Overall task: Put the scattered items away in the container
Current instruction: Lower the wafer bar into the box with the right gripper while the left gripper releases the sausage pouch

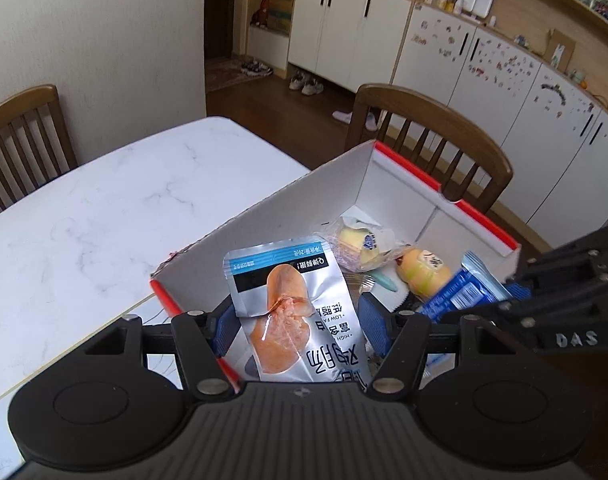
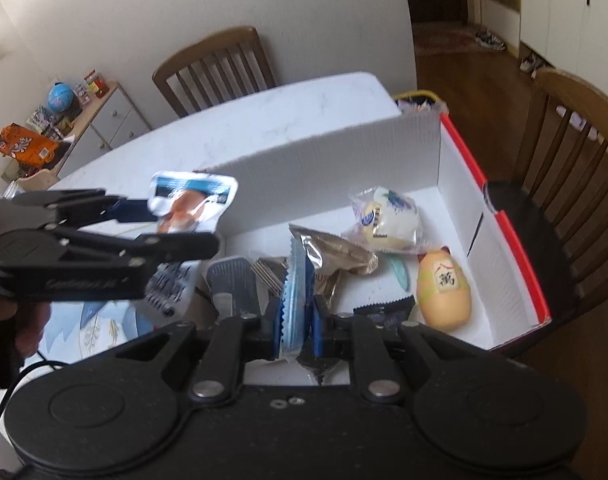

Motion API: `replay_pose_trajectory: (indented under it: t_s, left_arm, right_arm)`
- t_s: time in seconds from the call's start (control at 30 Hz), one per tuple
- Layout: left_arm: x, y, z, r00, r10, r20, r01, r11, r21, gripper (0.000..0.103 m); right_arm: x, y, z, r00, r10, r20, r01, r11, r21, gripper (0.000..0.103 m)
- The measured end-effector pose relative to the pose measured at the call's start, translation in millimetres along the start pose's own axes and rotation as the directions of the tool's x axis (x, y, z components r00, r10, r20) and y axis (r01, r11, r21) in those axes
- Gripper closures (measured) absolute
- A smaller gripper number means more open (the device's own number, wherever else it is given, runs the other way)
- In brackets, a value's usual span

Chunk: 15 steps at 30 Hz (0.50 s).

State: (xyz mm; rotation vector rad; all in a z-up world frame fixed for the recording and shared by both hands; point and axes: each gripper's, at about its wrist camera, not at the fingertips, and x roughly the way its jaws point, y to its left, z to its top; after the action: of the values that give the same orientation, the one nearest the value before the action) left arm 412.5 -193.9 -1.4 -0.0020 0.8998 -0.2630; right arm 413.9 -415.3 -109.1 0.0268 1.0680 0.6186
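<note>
A white cardboard box (image 1: 288, 216) with a red rim stands on the marble table. My left gripper (image 1: 300, 328) is shut on a silver chicken-breast pouch (image 1: 288, 304) and holds it over the box's near left corner. In the right wrist view the same pouch (image 2: 192, 200) hangs in the left gripper (image 2: 176, 224). My right gripper (image 2: 296, 320) is shut on a blue wrapped snack (image 2: 294, 300), edge-on, above the box's near side. In the box (image 2: 456, 184) lie a wrapped cake (image 2: 388, 220), a yellow egg-shaped doll (image 2: 444, 292), a gold wrapper (image 2: 336, 256) and a dark packet (image 2: 384, 308).
The marble table (image 1: 104, 208) stretches left of the box. One wooden chair (image 1: 432, 128) stands behind the box and another (image 1: 20, 128) at the far left. A patterned placemat (image 2: 96, 328) lies at the table's near edge. White cabinets line the far wall.
</note>
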Motion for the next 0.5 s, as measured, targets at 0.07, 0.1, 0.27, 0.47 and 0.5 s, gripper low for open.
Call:
replay_pose_trajectory:
  t_s: [0.07, 0.1, 0.27, 0.47, 0.5]
  left_arm:
    - [9, -1, 3, 1.0, 0.003, -0.011, -0.003, 1.0, 0.003, 0.041]
    - [13, -2, 5, 1.0, 0.004, -0.016, -0.003, 1.0, 0.007, 0.041]
    - [33, 0, 11, 0.999, 0.004, -0.045, -0.005, 1.0, -0.003, 0.041]
    - [43, 2, 9, 0.998, 0.004, -0.068, -0.005, 1.0, -0.003, 0.041]
    - [45, 3, 8, 0.997, 0.006, -0.072, -0.006, 1.0, -0.003, 0.041]
  right_arm:
    - [4, -5, 1, 1.0, 0.012, -0.017, -0.012, 1.0, 0.01, 0.089]
    - [6, -7, 1, 0.999, 0.021, -0.025, -0.021, 1.0, 0.016, 0.089]
    - [16, -19, 4, 0.996, 0.064, -0.058, -0.061, 0.997, 0.05, 0.089]
    - [33, -36, 8, 0.989, 0.127, -0.073, -0.117, 0.986, 0.117, 0.089]
    - [36, -39, 8, 0.988, 0.136, -0.078, -0.126, 0.984, 0.127, 0.089]
